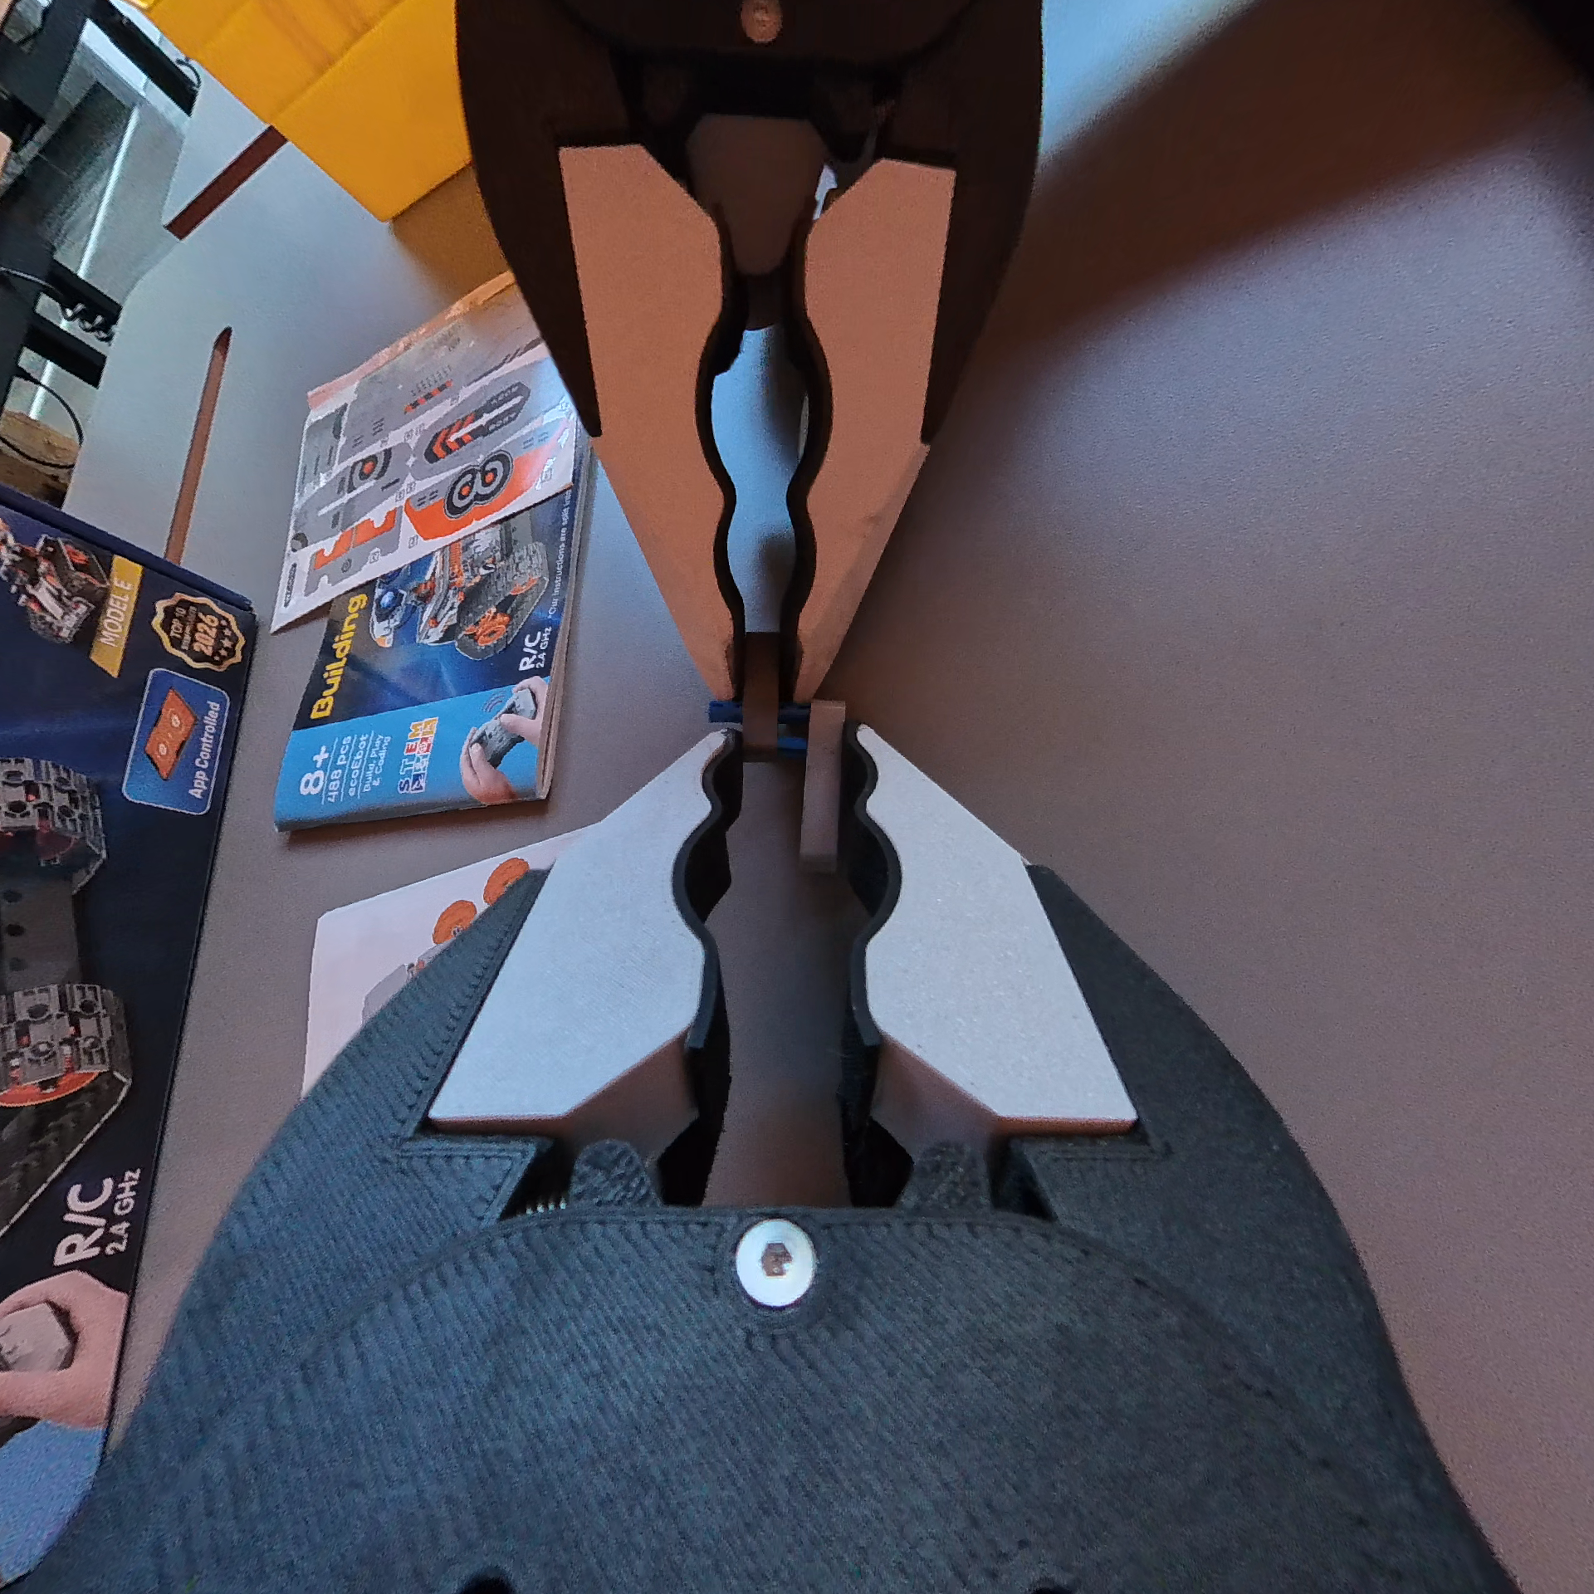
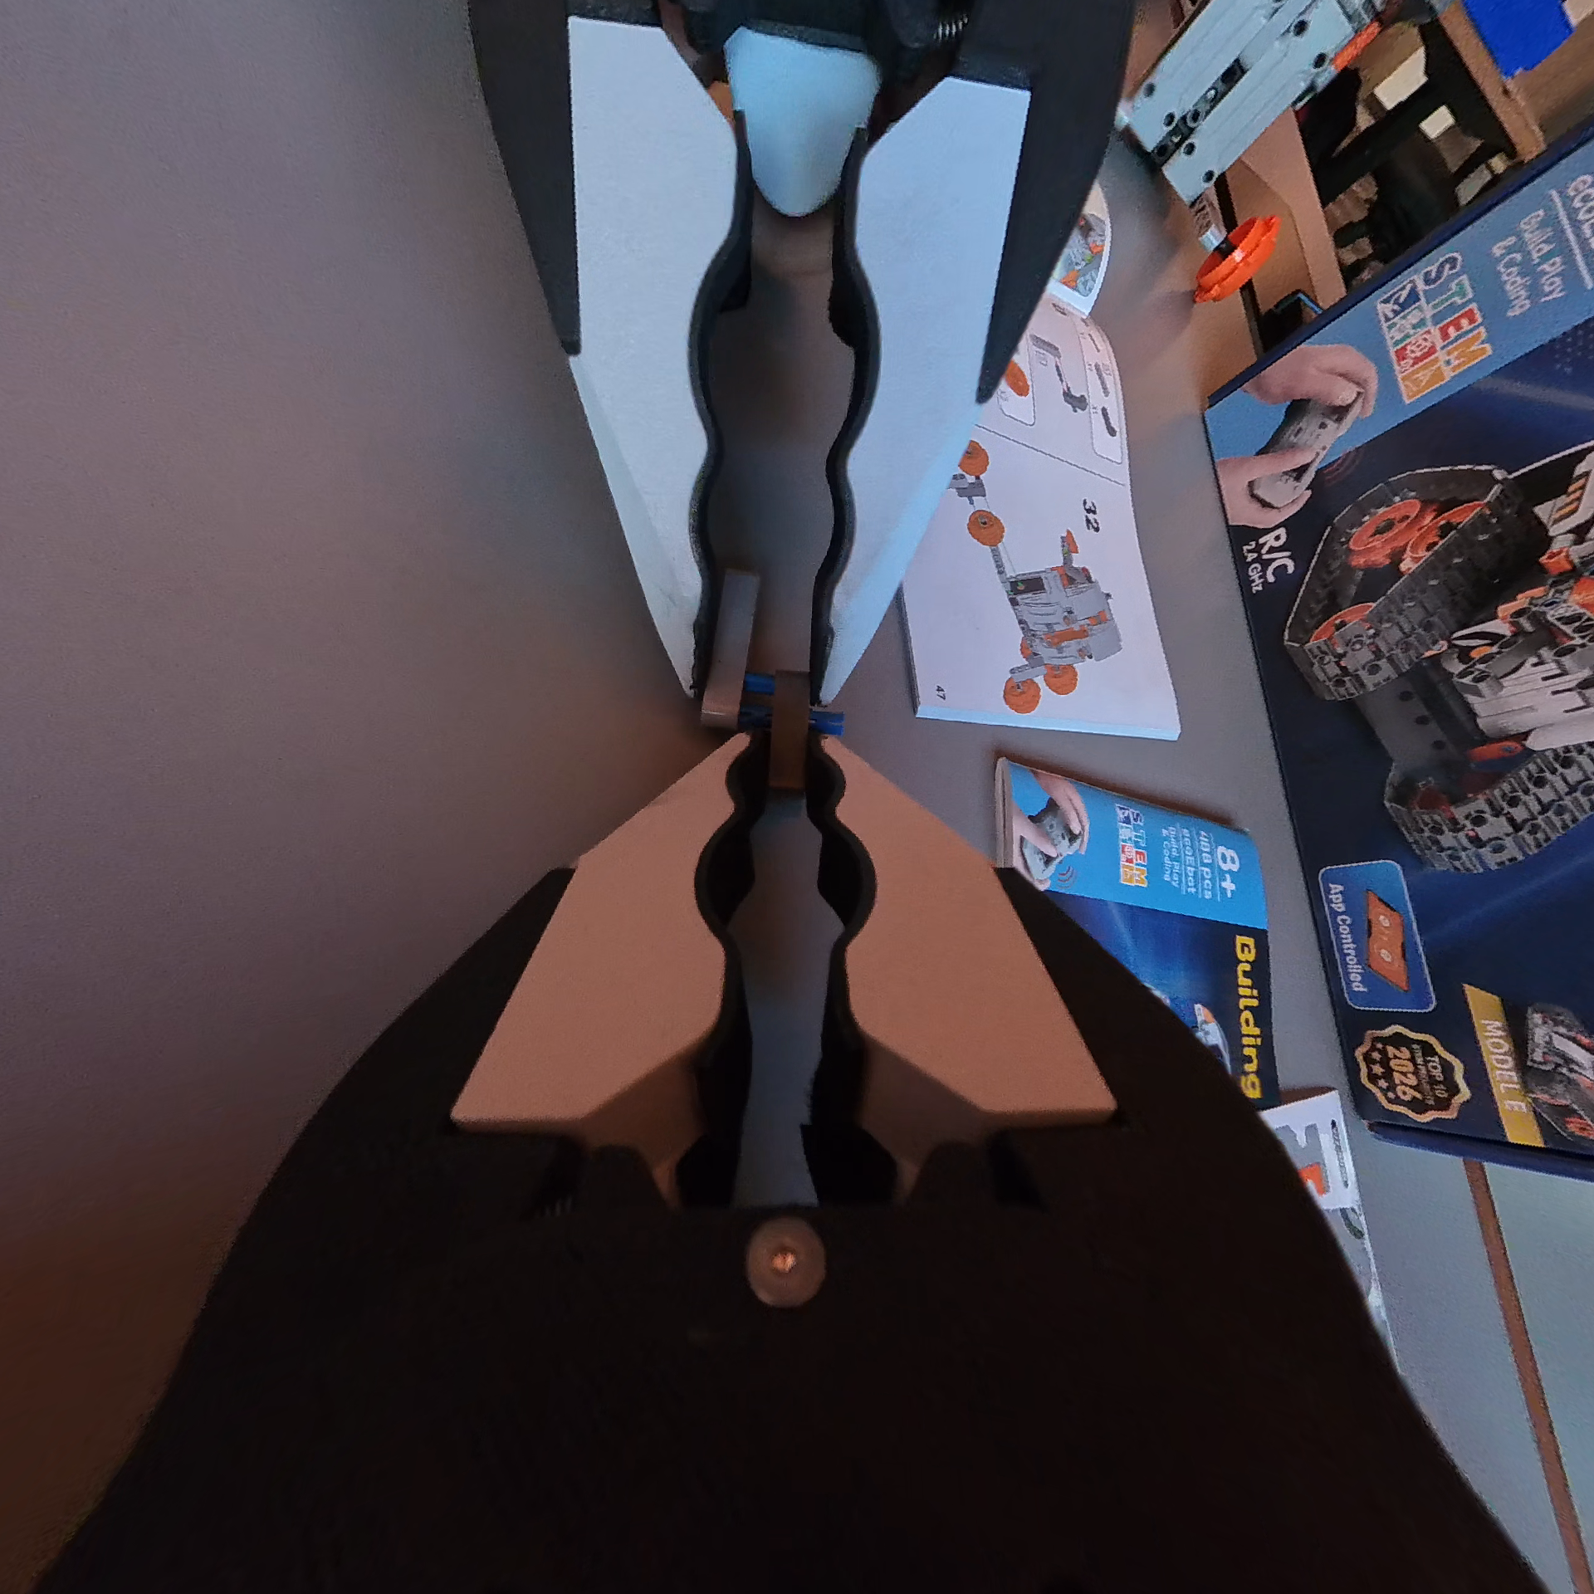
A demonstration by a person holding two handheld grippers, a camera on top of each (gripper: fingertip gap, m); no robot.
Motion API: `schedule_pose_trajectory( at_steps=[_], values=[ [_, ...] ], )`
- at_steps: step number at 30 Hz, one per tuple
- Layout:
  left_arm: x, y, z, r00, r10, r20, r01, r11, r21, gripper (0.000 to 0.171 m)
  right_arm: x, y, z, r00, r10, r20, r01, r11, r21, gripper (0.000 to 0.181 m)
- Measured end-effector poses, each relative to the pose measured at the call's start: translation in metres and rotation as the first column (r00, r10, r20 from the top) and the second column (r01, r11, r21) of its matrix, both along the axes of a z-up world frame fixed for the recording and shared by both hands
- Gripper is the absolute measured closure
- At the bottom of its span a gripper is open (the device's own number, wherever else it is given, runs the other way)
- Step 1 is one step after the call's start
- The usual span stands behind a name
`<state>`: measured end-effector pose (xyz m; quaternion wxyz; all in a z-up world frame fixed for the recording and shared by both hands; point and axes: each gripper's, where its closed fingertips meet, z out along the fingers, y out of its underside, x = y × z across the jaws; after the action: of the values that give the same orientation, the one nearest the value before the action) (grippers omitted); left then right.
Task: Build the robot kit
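Note:
Both grippers meet tip to tip above a grey table (image 1: 1251, 604). My left gripper (image 1: 793, 733) has its jaws narrowly apart, closed on a short grey beam (image 1: 824, 793) that lies against its right finger. My right gripper (image 2: 787, 746) is shut on a short dark brown beam (image 2: 789, 733). Blue pins (image 2: 759, 686) run crosswise between the two beams, which stand side by side. In the left wrist view the right gripper (image 1: 768, 690) comes in from the top with the dark beam (image 1: 763, 681). In the right wrist view the left gripper (image 2: 763, 690) comes in from the top with the grey beam (image 2: 737, 630).
A dark blue toy box (image 2: 1466, 690) lies on the table beside a blue booklet (image 2: 1147, 897) and an open instruction page (image 2: 1035, 561). A sticker sheet (image 1: 414, 483) lies on the booklet. An orange wheel (image 2: 1238, 259) and a grey built model (image 2: 1251, 78) sit beyond them. My left and right fingertips are right by each other. The orange wheel (image 2: 1238, 259) is about equally far from each gripper, around 35 cm.

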<state>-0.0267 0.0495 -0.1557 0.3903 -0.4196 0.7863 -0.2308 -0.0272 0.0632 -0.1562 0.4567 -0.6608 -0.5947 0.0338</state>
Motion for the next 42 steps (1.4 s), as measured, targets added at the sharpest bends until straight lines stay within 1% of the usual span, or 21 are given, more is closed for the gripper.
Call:
schedule_pose_trajectory(
  at_steps=[3,7,11,15,17,20,23,25,26,28,31,35,36,38,39,42],
  values=[
    [0.000,0.000,0.001,1.000,0.012,0.003,-0.012,1.000,-0.026,0.151,0.000,0.000,0.000,1.000,-0.009,0.002,0.009,1.000,0.005,0.174],
    [0.000,-0.002,0.000,1.000,-0.005,0.001,0.005,1.000,0.011,0.151,0.000,-0.003,-0.001,1.000,-0.015,0.018,0.015,1.000,-0.023,0.175],
    [0.000,-0.002,0.001,1.000,-0.006,0.010,0.006,1.000,0.003,0.151,0.001,-0.006,-0.001,0.999,-0.036,0.038,0.039,0.997,-0.061,0.170],
    [0.001,-0.003,0.001,1.000,-0.017,0.018,0.017,1.000,0.014,0.151,0.000,-0.009,-0.001,0.998,-0.055,0.018,0.057,0.989,-0.133,0.165],
    [0.001,-0.003,0.001,1.000,-0.019,0.017,0.018,0.999,0.032,0.151,0.000,-0.010,-0.001,0.998,-0.060,0.015,0.062,0.990,-0.130,0.166],
    [0.001,-0.003,0.001,1.000,-0.017,0.015,0.016,1.000,0.008,0.151,0.000,-0.011,-0.001,0.997,-0.083,0.012,0.084,0.986,-0.141,0.164],
    [0.001,-0.004,0.002,0.999,-0.029,0.024,0.028,0.999,0.024,0.151,0.000,-0.013,0.000,0.996,-0.087,0.016,0.088,0.983,-0.161,0.160],
    [0.001,-0.003,0.002,0.999,-0.021,0.025,0.020,0.999,0.029,0.151,0.000,-0.012,0.000,0.995,-0.092,0.023,0.094,0.985,-0.142,0.160],
    [0.001,-0.002,0.002,1.000,-0.010,0.022,0.010,1.000,0.010,0.151,-0.001,-0.011,0.000,0.994,-0.102,0.028,0.105,0.986,-0.131,0.160],
    [0.001,0.000,0.002,1.000,0.008,0.020,-0.008,1.000,-0.016,0.151,-0.002,-0.008,0.001,0.989,-0.145,0.023,0.147,0.983,-0.114,0.157],
    [-0.001,0.004,0.006,0.999,0.018,0.033,-0.018,1.000,-0.022,0.151,-0.003,-0.004,0.002,0.981,-0.191,0.021,0.192,0.978,-0.084,0.154],
    [-0.002,0.001,0.006,1.000,-0.001,0.032,0.002,1.000,-0.024,0.151,-0.005,-0.007,0.002,0.987,-0.163,-0.008,0.162,0.983,-0.088,0.157],
    [-0.003,-0.001,0.005,0.999,-0.014,0.030,0.015,1.000,-0.024,0.151,-0.005,-0.009,0.001,0.988,-0.151,-0.020,0.148,0.983,-0.105,0.161],
    [-0.004,-0.007,0.004,0.998,-0.046,0.035,0.047,0.998,-0.040,0.151,-0.006,-0.013,0.001,0.993,-0.111,-0.047,0.104,0.986,-0.126,0.163],
    [-0.005,-0.012,0.004,0.997,-0.068,0.036,0.070,0.996,-0.061,0.151,-0.003,-0.013,0.001,0.993,-0.106,-0.049,0.100,0.988,-0.114,0.174],
    [-0.003,-0.015,0.004,0.997,-0.074,0.029,0.076,0.995,-0.069,0.151,-0.002,-0.015,0.001,0.994,-0.093,-0.056,0.085,0.988,-0.126,0.174]
  ],
)
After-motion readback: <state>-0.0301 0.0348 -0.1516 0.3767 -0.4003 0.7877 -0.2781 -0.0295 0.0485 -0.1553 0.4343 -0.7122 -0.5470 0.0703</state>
